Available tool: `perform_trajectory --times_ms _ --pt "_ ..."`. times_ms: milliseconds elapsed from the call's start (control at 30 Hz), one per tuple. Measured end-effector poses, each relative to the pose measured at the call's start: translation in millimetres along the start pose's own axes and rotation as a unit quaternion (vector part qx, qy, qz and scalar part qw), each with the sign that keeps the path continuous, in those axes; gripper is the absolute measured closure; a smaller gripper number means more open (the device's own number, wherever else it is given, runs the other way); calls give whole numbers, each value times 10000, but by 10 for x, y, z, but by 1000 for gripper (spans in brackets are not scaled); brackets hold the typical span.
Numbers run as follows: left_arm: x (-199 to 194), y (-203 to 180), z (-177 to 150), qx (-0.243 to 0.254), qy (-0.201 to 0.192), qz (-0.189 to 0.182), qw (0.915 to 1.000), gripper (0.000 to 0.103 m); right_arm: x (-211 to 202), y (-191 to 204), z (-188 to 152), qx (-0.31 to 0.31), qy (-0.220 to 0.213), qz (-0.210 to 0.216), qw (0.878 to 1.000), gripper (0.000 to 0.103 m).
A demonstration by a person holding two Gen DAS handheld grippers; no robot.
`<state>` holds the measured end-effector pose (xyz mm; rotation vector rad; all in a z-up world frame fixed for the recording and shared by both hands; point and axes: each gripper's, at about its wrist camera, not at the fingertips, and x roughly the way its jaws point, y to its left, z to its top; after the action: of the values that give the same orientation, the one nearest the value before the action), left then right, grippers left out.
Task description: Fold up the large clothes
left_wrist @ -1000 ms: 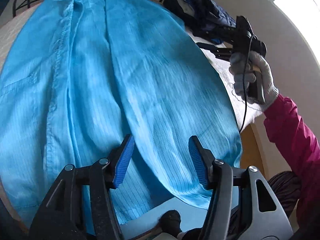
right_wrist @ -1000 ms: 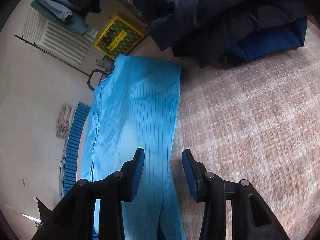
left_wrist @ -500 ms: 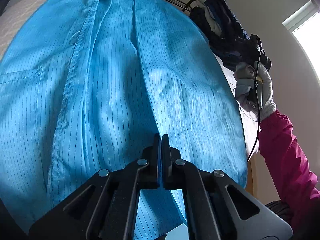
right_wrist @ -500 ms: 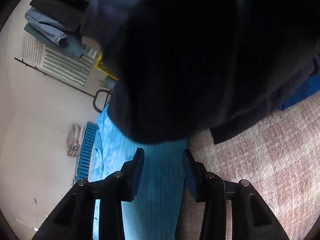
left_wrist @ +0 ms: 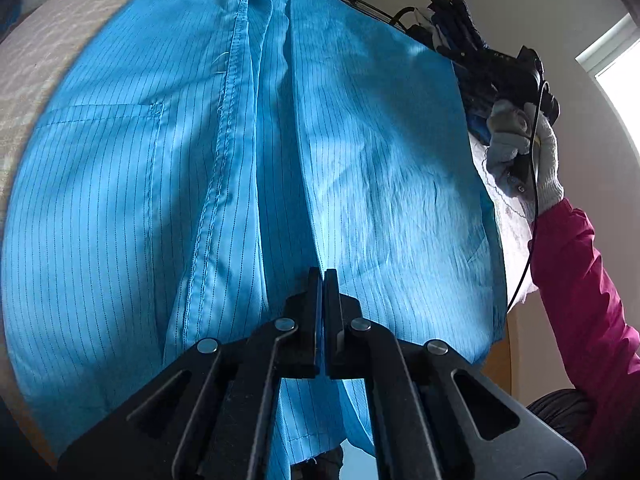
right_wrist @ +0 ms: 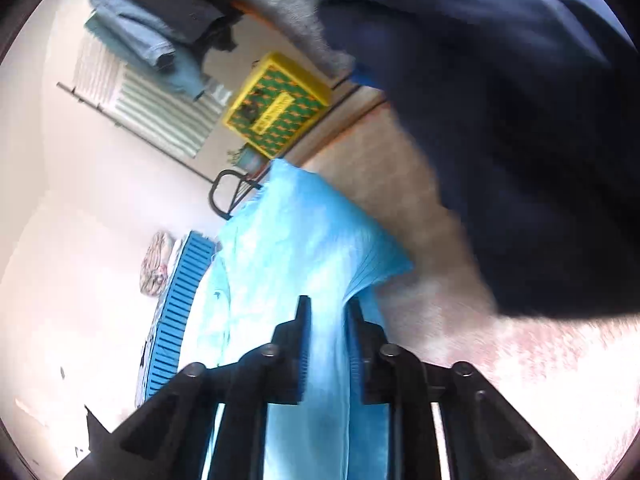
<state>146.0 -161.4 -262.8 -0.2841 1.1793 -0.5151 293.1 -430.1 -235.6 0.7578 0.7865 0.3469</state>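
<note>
Two views. Left wrist: left gripper (left_wrist: pixel 322 280) clenched on fold of blue striped garment (left_wrist: pixel 168 184), which lies spread over pale tablecloth (left_wrist: pixel 36 52); chest pocket and stitched placket visible. White-gloved right hand (left_wrist: pixel 528 148) holds right gripper (left_wrist: pixel 500 62) at garment's far edge, beside dark clothes pile (left_wrist: pixel 452 24). Right wrist: blurred; right gripper (right_wrist: pixel 328 312) jaws partly closed with garment (right_wrist: pixel 296 248) bunched between; firm grasp cannot tell. Yellow box (right_wrist: pixel 276 104) beyond.
</note>
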Motion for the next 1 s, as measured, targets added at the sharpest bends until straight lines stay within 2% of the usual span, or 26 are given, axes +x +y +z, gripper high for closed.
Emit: perform_trajectory --times_ms 67,100,133,200,267,367,433,467,500,533,633,700,767,800,833,867,933,1000 --pt "11 11 -6 -17 29 -4 10000 103 25 190 75 -273 81 303 9991 87" --pt "13 10 -10 -8 34 -6 10000 103 45 265 101 -422 164 343 9984 77" --pt "10 8 -10 3 33 -4 10000 103 73 315 115 -548 238 318 9977 60" --pt "4 -2 -26 38 27 6 10000 103 203 242 122 -606 403 84 9973 53" --pt "1 -2 -27 94 27 19 10000 103 267 95 126 -382 390 -209 9983 53" --pt "38 -44 -17 143 26 20 9999 103 314 -174 179 358 224 -304 9986 52" --pt "39 -47 -28 171 26 21 9998 103 345 -195 264 543 57 -472 9974 53" --pt "34 -40 -26 174 32 17 9998 103 347 -158 295 497 -57 -569 9971 54" --pt "29 -29 -19 166 44 4 9999 103 342 -86 340 340 -174 -693 9969 68" --pt "39 -31 -18 143 69 -38 9999 103 324 31 375 57 -309 -1006 9944 75" --pt "76 -83 -9 129 101 -122 9998 103 281 335 455 -850 -640 -2118 9715 75" --pt "115 -132 -13 178 129 -194 9996 103 303 394 474 -1064 -461 -2320 9658 75" --pt "135 -174 -11 194 119 -240 9995 103 275 402 452 -1070 -243 -2108 9713 73" --pt "146 -198 -11 209 127 -263 9994 103 239 384 433 -987 -140 -1984 9750 65" --pt "155 -219 -12 225 117 -277 9993 103 189 369 405 -888 -48 -1883 9781 51" --pt "158 -227 0 243 116 -287 9992 103 113 359 365 -820 3 -1769 9808 46" --pt "181 -254 -21 268 120 -331 9990 103 -42 323 248 -791 225 -1518 9850 46" --pt "205 -254 -15 233 168 -414 9987 103 -187 256 78 -782 450 -1476 9849 45"
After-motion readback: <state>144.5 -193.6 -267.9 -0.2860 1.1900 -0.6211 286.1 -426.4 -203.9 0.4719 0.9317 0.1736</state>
